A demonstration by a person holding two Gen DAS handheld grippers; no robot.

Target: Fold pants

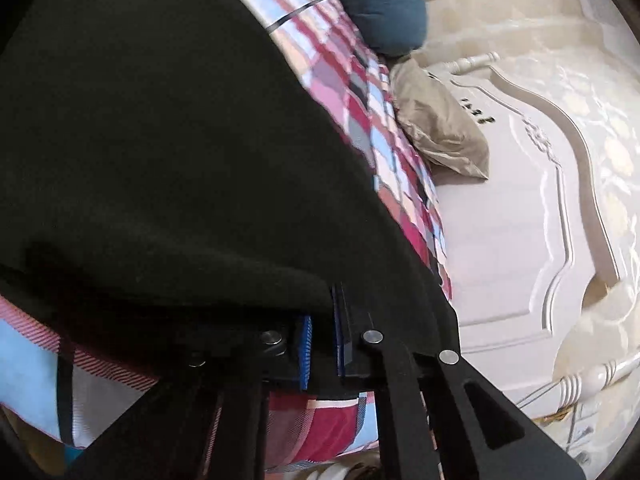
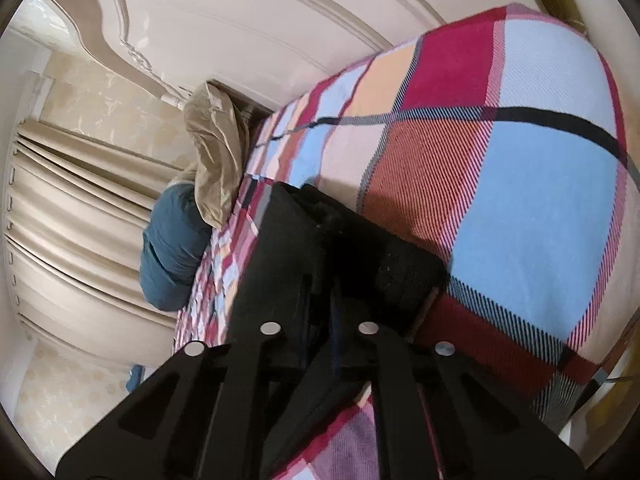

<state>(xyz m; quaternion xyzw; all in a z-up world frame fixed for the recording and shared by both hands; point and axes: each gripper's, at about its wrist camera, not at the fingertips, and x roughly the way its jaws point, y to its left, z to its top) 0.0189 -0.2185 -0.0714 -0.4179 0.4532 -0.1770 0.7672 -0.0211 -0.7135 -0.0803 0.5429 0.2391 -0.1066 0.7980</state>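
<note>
Left hand-held gripper (image 1: 320, 344): we see its 2 jaws nearly closed on a thick edge of the black pants (image 1: 160, 140), blue pads just visible beside the cloth.
Right hand-held gripper (image 2: 320, 304): its 2 jaws are drawn close around another bunched edge of the same pants; we judge it gripped, though dark cloth hides the pads.
Pants: the black fabric drapes from the left jaws and fills most of that view, hanging over the checked bed cover (image 2: 520, 200); in the right view it is a small dark bundle just above the cover.
Step in hand: we judge we are carrying a held edge across to lay 1 fold.
Doing it well: we should keep both grips firm, move the 2 held points level and together so the edge stays taut, and lower it onto the cover before letting go.
Risk: thick cloth may slip or bunch if 1 side leads.
Surroundings: a tan pillow (image 1: 440, 128) and a blue cushion (image 1: 380, 4) lie at the cream headboard (image 1: 520, 220), well apart from the pants.
</note>
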